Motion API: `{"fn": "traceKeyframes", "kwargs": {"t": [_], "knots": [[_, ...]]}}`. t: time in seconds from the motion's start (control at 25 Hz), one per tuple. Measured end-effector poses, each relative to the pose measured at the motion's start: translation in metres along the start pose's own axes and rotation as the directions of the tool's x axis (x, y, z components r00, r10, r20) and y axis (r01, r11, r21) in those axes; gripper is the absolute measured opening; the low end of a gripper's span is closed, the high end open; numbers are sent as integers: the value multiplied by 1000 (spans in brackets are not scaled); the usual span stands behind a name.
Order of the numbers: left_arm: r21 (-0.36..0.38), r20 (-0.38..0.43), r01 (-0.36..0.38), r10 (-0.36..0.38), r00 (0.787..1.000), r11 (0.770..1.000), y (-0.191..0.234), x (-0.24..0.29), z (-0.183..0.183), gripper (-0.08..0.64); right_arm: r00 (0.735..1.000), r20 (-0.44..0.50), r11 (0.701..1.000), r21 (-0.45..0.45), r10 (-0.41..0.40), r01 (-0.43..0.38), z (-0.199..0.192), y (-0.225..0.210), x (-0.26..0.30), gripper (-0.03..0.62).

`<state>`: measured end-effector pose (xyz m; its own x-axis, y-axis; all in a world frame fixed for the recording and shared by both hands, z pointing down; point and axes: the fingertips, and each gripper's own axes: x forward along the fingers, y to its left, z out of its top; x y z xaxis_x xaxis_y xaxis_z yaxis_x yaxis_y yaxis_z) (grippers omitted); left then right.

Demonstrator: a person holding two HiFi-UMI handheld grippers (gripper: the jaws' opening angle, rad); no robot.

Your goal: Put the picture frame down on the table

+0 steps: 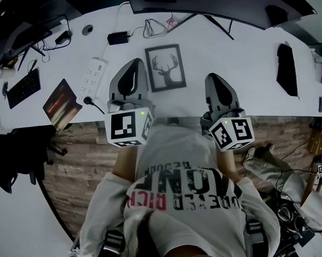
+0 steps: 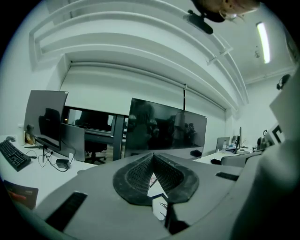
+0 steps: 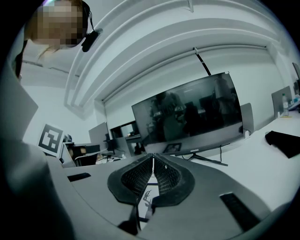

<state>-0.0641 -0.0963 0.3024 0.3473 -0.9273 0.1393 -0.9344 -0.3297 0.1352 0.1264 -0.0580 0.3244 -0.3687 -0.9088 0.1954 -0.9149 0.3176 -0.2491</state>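
The picture frame [image 1: 165, 67], dark-edged with a deer-head print on white, lies flat on the white table [image 1: 242, 59] in the head view. My left gripper [image 1: 135, 63] hovers just left of the frame, its jaws closed to a point with nothing between them. My right gripper [image 1: 214, 77] is off to the frame's right, a little apart from it, also shut and empty. In the left gripper view the pads [image 2: 136, 176] meet at their far tips. In the right gripper view a slice of the deer print [image 3: 146, 197] shows beneath the closed pads [image 3: 166, 176].
A white power strip [image 1: 92, 75], a black adapter [image 1: 118, 37] with cables, a keyboard [image 1: 24, 87] and a dark reddish pad [image 1: 61, 102] lie to the left. A monitor stand [image 1: 207, 19] stands behind; a black object [image 1: 287, 69] lies at the right. The table's near edge [image 1: 172, 118] runs below the grippers.
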Motion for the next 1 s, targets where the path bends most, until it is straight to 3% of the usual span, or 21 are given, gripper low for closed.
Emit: {"fn": "traceKeyframes", "kwargs": {"t": [0.4, 0.76, 1.0], "knots": [[43, 92, -53, 49, 995, 998, -41, -57, 17, 3, 994, 76, 996, -60, 72, -68, 20, -5, -53, 8], [18, 113, -74, 71, 991, 997, -59, -106, 10, 3, 990, 123, 996, -72, 70, -62, 28, -3, -89, 8], [1, 104, -76, 75, 992, 997, -48, -118, 4, 3, 990, 126, 995, -88, 57, -46, 30, 9, -95, 6]]}}
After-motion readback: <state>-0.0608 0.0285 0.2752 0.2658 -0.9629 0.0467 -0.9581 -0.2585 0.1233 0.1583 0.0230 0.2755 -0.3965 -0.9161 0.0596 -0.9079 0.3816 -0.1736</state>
